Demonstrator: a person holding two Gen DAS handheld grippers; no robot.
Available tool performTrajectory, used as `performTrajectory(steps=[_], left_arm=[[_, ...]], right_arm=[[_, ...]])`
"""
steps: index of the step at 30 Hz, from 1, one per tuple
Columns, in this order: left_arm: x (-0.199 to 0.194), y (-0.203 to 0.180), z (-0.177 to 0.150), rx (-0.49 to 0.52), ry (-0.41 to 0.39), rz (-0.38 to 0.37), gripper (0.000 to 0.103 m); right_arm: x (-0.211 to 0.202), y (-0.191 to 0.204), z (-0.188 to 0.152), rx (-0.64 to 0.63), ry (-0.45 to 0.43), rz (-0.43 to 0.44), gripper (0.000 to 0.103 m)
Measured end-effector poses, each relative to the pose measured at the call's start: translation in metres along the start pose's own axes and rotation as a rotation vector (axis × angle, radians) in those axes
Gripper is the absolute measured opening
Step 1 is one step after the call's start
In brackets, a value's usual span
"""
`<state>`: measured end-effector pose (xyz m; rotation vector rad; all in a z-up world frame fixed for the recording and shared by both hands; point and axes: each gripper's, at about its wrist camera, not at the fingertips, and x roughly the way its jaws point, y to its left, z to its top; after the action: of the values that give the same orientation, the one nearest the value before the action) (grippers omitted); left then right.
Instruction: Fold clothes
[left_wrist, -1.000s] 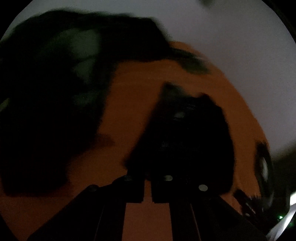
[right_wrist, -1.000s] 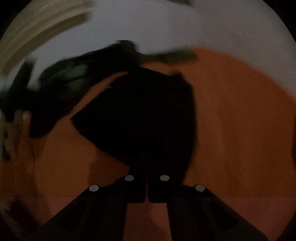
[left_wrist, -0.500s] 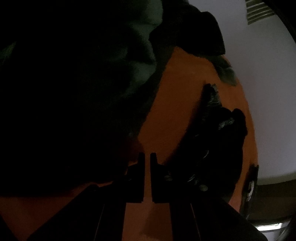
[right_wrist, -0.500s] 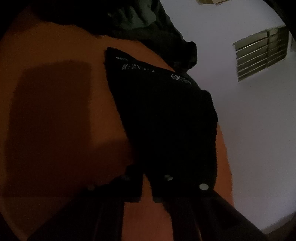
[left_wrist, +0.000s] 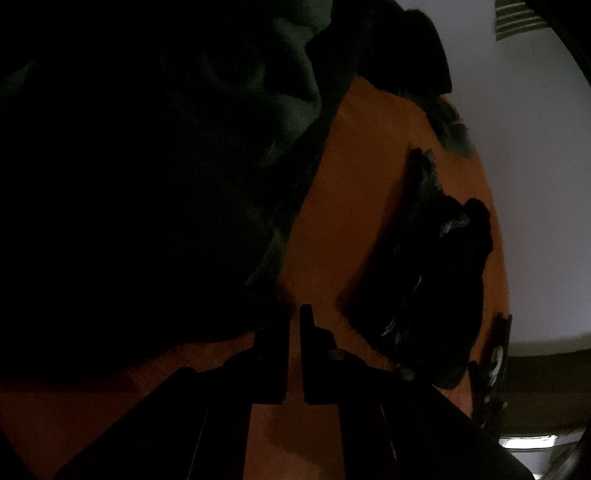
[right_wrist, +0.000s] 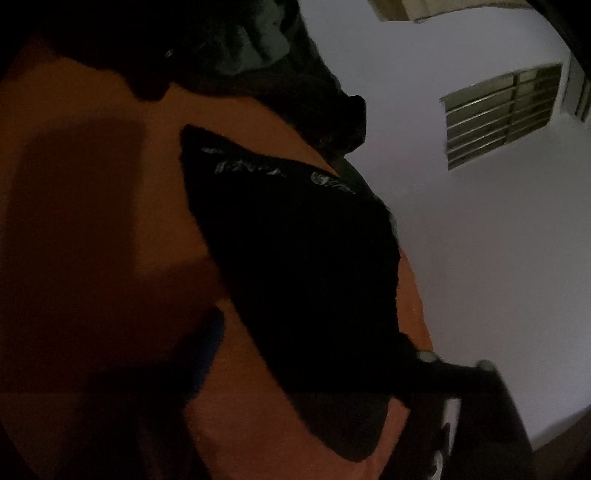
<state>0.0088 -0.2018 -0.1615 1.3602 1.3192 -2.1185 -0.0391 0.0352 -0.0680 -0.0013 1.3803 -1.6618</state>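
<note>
A folded black garment (right_wrist: 303, 258) with pale print along one end lies on the orange surface (right_wrist: 92, 99), close to its far right edge, where the surface meets a pale wall (right_wrist: 480, 258). In my left view the same garment (left_wrist: 436, 266) shows as a dark bundle with faint grey markings, to the right of my left gripper (left_wrist: 294, 354).

My left gripper hangs low over bare orange surface (left_wrist: 351, 184). Its two fingers stand slightly parted with a narrow gap between them, and they grasp nothing.

My right gripper is hard to read. The frame is dim and blurred, and the garment covers where the fingers would be, so I cannot tell whether it is released or clenched.

A heap of dark clothes (left_wrist: 147, 166), with a greenish-grey piece on top, fills the left side of the left view and reaches the surface's far edge. In the right view that heap (right_wrist: 240, 48) lies along the far edge, beyond the folded garment. A barred window (right_wrist: 502, 114) is set in the wall.
</note>
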Motion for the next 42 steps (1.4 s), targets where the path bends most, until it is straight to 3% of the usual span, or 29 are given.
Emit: performTrajectory(steps=[7,12,14,16,17,18,21,23,28,32,35,37,39,42], left_arm=[[0.001,-0.002,-0.003,0.01,0.021,0.0,0.006],[0.001,-0.002,-0.006,0.021,0.019,0.008,0.006],[0.002,-0.004,-0.006,0.029,0.012,0.016,0.006],[0.003,-0.007,-0.007,0.039,0.002,0.019,0.006],[0.003,-0.009,-0.008,0.046,-0.003,0.007,0.006],[0.003,-0.011,-0.009,0.052,-0.007,-0.008,0.006],[0.004,-0.03,-0.016,0.133,-0.009,-0.071,0.006],[0.001,-0.051,-0.023,0.223,-0.029,-0.121,0.006],[-0.025,-0.136,-0.035,0.426,-0.105,-0.305,0.006],[-0.048,-0.213,-0.06,0.603,-0.147,-0.426,0.006],[-0.027,-0.253,-0.084,0.713,-0.097,-0.46,0.006],[0.019,-0.271,-0.1,0.769,-0.016,-0.38,0.006],[0.064,-0.272,-0.108,0.756,0.076,-0.311,0.006],[0.11,-0.262,-0.11,0.659,0.171,-0.244,0.005]], right_arm=[[0.024,0.016,0.017,-0.064,-0.021,0.035,0.079],[0.047,-0.009,0.037,0.062,-0.037,0.019,0.076],[0.061,-0.014,0.045,0.071,-0.015,0.055,0.044],[0.072,-0.012,0.051,0.046,-0.006,0.08,0.021],[0.068,-0.019,0.052,0.067,-0.023,0.09,0.011],[0.063,-0.027,0.051,0.092,-0.043,0.101,0.009],[0.037,-0.086,0.043,0.3,-0.084,0.188,0.006],[0.025,-0.135,0.032,0.475,-0.09,0.313,0.006],[-0.021,-0.22,-0.005,0.778,-0.143,0.633,0.006],[-0.047,-0.291,-0.077,1.134,-0.232,0.95,0.006],[-0.024,-0.322,-0.172,1.403,-0.191,1.068,0.006],[0.006,-0.315,-0.246,1.556,-0.112,1.155,0.006],[0.04,-0.285,-0.319,1.714,-0.029,1.254,0.006],[0.078,-0.23,-0.422,1.888,0.159,1.239,0.006]])
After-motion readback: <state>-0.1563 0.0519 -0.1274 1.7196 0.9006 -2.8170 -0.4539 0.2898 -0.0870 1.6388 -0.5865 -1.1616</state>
